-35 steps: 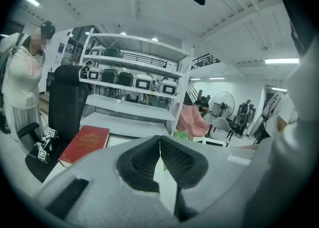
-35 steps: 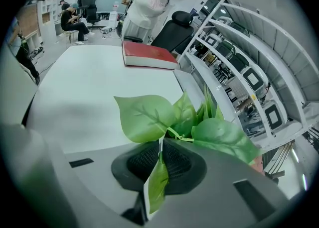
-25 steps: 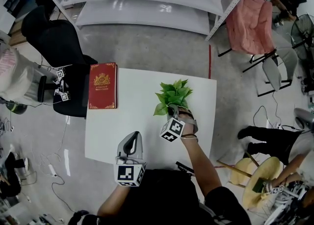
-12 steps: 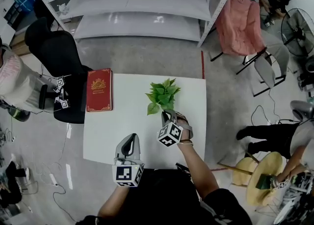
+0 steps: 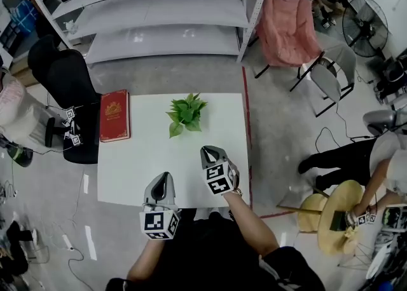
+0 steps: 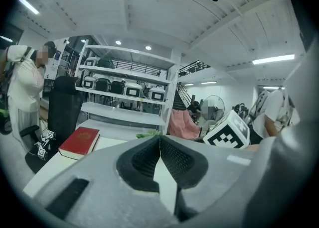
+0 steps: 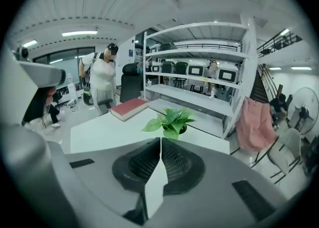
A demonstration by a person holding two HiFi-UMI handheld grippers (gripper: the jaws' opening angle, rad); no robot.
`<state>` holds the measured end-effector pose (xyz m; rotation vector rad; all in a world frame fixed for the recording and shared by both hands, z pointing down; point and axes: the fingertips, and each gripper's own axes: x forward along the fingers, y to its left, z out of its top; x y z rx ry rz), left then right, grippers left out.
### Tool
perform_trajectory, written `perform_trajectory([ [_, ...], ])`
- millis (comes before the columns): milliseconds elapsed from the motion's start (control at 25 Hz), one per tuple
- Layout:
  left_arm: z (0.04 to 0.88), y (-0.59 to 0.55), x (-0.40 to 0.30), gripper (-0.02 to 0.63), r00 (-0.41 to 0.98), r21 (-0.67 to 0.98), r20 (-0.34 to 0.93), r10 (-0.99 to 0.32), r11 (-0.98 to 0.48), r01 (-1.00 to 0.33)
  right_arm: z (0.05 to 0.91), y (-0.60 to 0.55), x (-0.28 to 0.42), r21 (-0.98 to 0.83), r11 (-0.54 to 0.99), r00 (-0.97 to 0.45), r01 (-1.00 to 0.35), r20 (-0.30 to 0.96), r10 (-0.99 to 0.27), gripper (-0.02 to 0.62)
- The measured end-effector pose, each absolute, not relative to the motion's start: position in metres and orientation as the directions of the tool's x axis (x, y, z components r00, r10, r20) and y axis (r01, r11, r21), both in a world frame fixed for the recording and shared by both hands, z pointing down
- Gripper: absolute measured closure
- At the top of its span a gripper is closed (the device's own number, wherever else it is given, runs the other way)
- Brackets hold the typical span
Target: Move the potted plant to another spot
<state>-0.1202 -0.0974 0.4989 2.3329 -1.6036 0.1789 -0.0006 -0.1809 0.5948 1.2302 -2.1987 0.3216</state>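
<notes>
Right gripper view: my right gripper (image 7: pixel 160 141) has its jaws pressed together on nothing; left gripper (image 6: pixel 159 141) same. Potted plant (image 7: pixel 169 120) stands free on the table (image 5: pixel 140 169), near its far edge. Risk: approaching with the jaws closed shoves it off.

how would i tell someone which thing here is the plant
Find the white table in front of the shelves. The plant stands near its far edge, to the right of the red book. It is the only green, leafy thing there; the book is flat and red.
</notes>
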Motion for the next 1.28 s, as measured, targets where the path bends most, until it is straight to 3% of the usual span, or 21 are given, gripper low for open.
perform_trajectory([
  [760,0.48,0.071,-0.054,0.588,0.321,0.132,0.284,-0.903,-0.295,-0.946,0.538,0.028,0.06,-0.158,0.497,-0.511,-0.853,0.442,-0.737,0.581],
  [1280,0.484,0.11,-0.052,0.588,0.383,0.159,0.265,-0.885,-0.352,-0.922,0.502,0.111,0.06,-0.184,0.462,-0.497,-0.868,0.35,-0.794,0.581],
])
